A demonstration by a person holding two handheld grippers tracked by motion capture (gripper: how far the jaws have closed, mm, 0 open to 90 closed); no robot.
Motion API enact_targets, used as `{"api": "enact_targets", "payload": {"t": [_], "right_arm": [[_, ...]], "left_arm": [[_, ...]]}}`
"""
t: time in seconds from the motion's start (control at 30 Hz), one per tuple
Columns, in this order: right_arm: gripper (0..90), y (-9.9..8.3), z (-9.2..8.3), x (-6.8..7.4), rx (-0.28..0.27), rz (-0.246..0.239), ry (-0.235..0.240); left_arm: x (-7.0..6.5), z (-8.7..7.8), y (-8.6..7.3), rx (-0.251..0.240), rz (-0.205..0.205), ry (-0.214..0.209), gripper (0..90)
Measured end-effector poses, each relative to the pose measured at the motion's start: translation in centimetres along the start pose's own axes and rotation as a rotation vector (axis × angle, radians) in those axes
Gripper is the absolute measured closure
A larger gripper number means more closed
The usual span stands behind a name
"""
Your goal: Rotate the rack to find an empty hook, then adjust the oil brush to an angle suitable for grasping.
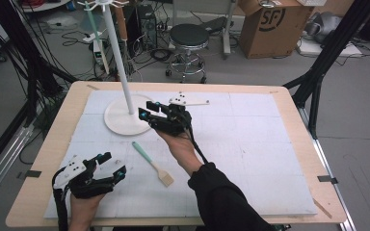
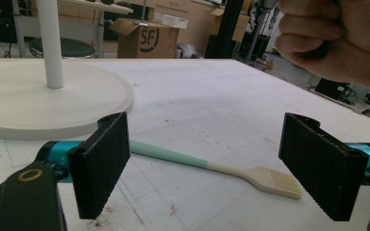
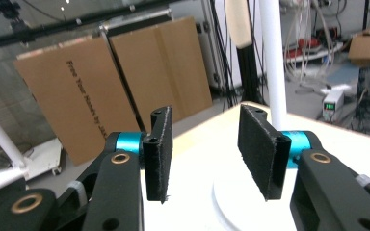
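A pastry brush [image 1: 151, 163] with a teal handle and pale bristles lies flat on the white mat, left of centre. My left gripper [image 1: 114, 164] rests low at the front left, open, its jaws wide apart and aimed at the brush [image 2: 173, 155] lying beyond them. My right gripper [image 1: 146, 109] hovers over the mat by the round base [image 1: 118, 122] of a white stand, pointing left. In the right gripper view its jaws [image 3: 207, 154] stand open with nothing between them, and the stand's pole [image 3: 274, 57] rises just behind.
The stand's tall pole [image 1: 120, 57] rises at the back left of the mat. A wooden table edge [image 1: 58, 139] frames the mat. Behind the table stand a stool [image 1: 189, 36], a cardboard box [image 1: 274, 26] and black tripod legs [image 1: 318, 72]. The right half of the mat is bare.
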State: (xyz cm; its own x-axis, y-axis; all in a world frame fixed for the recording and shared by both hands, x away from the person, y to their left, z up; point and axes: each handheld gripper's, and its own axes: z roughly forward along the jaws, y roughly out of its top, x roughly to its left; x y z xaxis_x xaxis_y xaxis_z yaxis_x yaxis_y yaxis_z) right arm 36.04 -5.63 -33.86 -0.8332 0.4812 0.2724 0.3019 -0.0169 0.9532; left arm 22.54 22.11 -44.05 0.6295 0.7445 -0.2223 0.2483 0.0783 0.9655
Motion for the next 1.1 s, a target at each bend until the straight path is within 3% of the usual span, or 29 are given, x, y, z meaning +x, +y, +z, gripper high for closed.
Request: {"api": "enact_targets", "payload": {"t": [0.37,0.7,0.93,1.1], "right_arm": [[55.9,-1.8,-0.7,0.0,0.038,0.018,0.010],[57.4,-3.5,-0.7,0.6,0.113,0.045,0.039],[69.4,-5.9,-0.9,1.0,0.179,0.081,0.063],[81.0,-7.6,-0.7,1.3,0.262,0.107,0.058]], "left_arm": [[0.0,0.1,0.0,0.002,-0.002,0.004,18.8],[0.0,0.0,0.1,-0.002,-0.003,0.005,18.8],[0.0,0.0,0.1,0.000,0.000,0.010,18.8],[-0.1,0.0,0.1,0.003,0.005,0.010,18.8]]}}
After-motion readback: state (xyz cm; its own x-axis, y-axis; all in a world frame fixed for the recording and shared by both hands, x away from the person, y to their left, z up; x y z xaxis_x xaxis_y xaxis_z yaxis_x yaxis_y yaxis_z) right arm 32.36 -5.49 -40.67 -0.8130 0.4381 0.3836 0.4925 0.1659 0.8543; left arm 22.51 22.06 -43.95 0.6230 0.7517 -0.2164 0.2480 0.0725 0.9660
